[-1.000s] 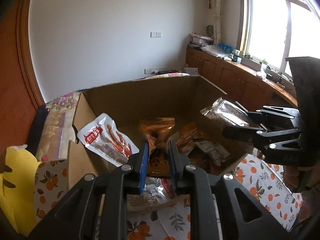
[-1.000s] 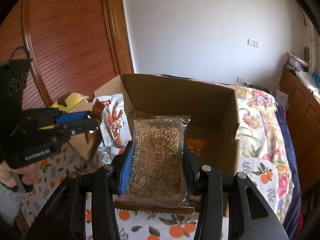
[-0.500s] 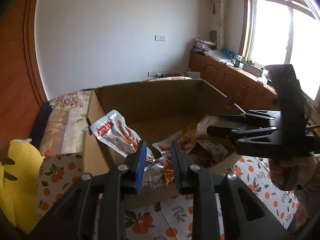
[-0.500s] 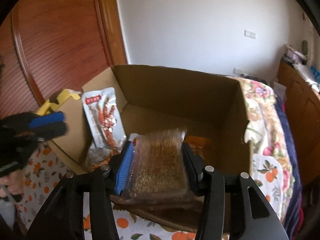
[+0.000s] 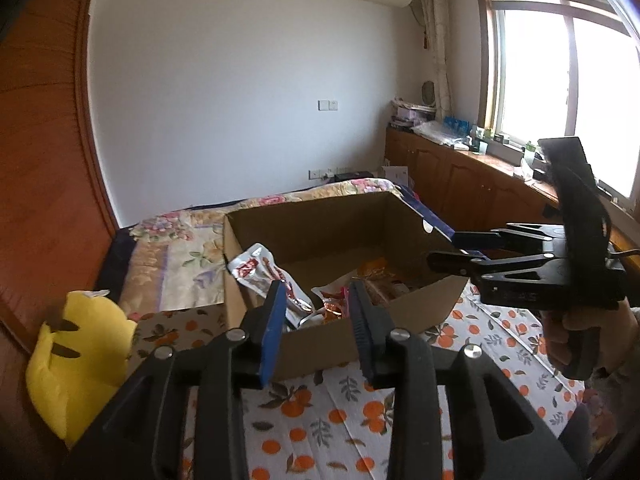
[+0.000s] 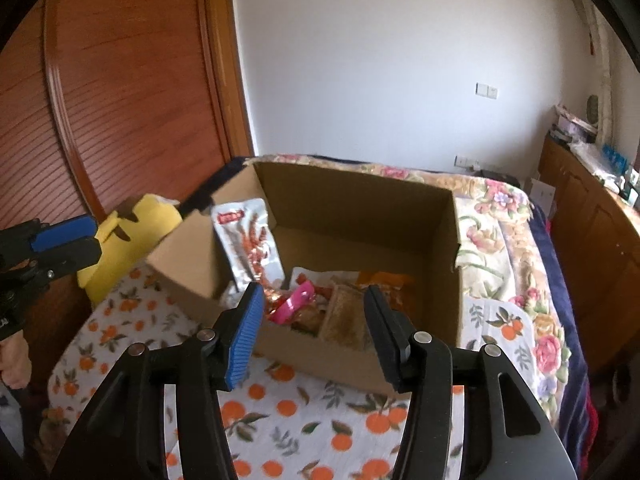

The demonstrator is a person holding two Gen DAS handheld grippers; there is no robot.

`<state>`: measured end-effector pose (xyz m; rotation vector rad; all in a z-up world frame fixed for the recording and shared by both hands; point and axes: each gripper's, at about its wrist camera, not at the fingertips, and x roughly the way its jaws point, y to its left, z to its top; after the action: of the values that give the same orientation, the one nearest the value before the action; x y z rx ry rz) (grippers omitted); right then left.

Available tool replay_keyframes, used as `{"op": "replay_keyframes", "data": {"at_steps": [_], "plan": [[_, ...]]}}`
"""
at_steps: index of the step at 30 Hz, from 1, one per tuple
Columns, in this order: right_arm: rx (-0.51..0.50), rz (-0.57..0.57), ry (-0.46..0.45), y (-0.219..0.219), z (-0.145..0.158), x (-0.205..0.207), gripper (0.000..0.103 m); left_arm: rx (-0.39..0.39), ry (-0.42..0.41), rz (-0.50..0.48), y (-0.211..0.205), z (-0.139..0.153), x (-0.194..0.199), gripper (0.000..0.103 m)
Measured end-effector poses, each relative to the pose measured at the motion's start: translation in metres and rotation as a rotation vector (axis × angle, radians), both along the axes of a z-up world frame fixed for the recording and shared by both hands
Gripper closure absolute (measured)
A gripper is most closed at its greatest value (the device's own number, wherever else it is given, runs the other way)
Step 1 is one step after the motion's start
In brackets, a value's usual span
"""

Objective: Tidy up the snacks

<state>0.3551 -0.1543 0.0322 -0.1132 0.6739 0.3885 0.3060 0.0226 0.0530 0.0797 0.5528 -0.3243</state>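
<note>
An open cardboard box (image 6: 352,204) (image 5: 320,216) stands on the orange-print cloth and holds several snack packets. A white packet with red print (image 6: 248,240) (image 5: 260,272) leans on its left wall. The clear grain packet (image 6: 344,316) lies inside near the front wall, beside a pink wrapper (image 6: 296,300). My right gripper (image 6: 314,328) is open and empty, just in front of and above the box's near wall; it also shows in the left wrist view (image 5: 444,248). My left gripper (image 5: 316,320) is open and empty before the box's front-left corner; it shows at the left in the right wrist view (image 6: 68,240).
A yellow plush toy (image 5: 76,360) (image 6: 132,232) sits left of the box. The box rests on a bed with a floral quilt (image 6: 500,216). A wooden wardrobe (image 6: 100,100) stands at the left. Wooden cabinets (image 5: 460,184) run under the window at right.
My right gripper opened and let the grain packet drop into the box, then drew back. My left gripper drew back and up from the box.
</note>
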Motion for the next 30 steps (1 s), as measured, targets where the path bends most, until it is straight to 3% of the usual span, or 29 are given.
{"op": "replay_keyframes", "data": {"at_steps": [12, 21, 25, 30], "plan": [[0.015, -0.031, -0.077, -0.015, 0.032, -0.095, 0.045, 0.027, -0.072, 0.025, -0.002, 0.029, -0.082, 0.064], [0.033, -0.089, -0.130, -0.036, 0.039, -0.151, 0.016, 0.032, -0.101, 0.043, -0.012, 0.029, -0.125, 0.055], [0.030, -0.096, -0.138, -0.041, 0.039, -0.170, 0.014, 0.036, -0.132, 0.047, -0.017, 0.028, -0.147, 0.033], [0.026, -0.103, -0.158, -0.046, 0.040, -0.192, 0.011, 0.034, -0.146, 0.040, -0.026, 0.031, -0.172, 0.026]]}}
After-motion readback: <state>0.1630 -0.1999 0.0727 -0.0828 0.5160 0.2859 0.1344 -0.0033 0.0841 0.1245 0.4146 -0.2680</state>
